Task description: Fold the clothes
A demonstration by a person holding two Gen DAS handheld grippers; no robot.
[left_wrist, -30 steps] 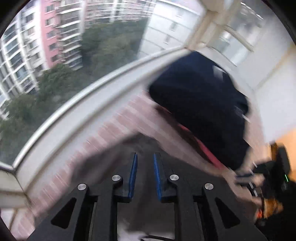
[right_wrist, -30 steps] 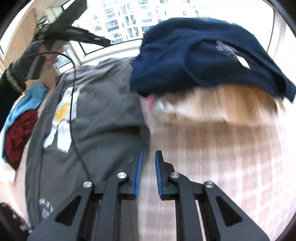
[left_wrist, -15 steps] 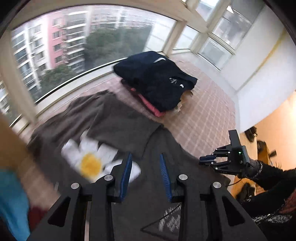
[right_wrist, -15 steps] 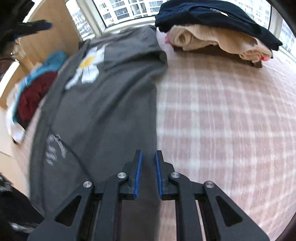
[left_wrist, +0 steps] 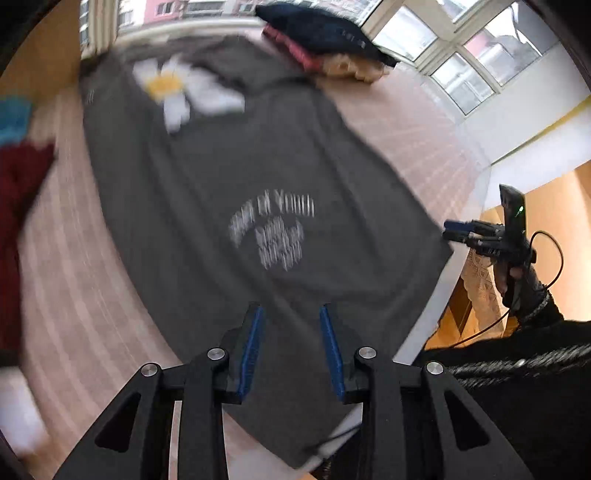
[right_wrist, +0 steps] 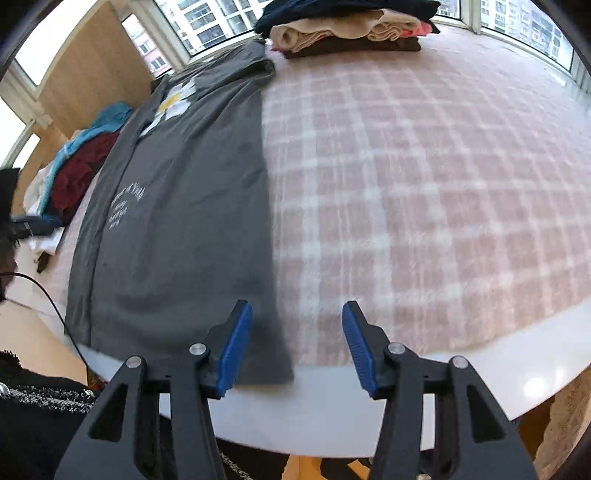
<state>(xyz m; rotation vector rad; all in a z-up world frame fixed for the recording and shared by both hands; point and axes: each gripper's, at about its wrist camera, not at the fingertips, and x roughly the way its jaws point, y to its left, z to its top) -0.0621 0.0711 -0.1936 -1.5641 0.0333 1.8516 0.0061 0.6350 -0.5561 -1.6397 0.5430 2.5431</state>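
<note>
Two claws hang spread over the near edge of a bench (right_wrist: pixel 424 166) covered in pink check cloth, neither pinching anything. A grey T-shirt (right_wrist: pixel 177 206) lies lengthwise ahead of them, sides seemingly turned in to a long strip. Its hem sits under the left claw (left_wrist: pixel 291 347), and its near corner just left of the right claw (right_wrist: pixel 297 341), handy for a grab. Far beyond, a stack of folded clothes (right_wrist: pixel 347 29) is parked; an unsorted heap (right_wrist: pixel 81 166) lies to the left.
</note>
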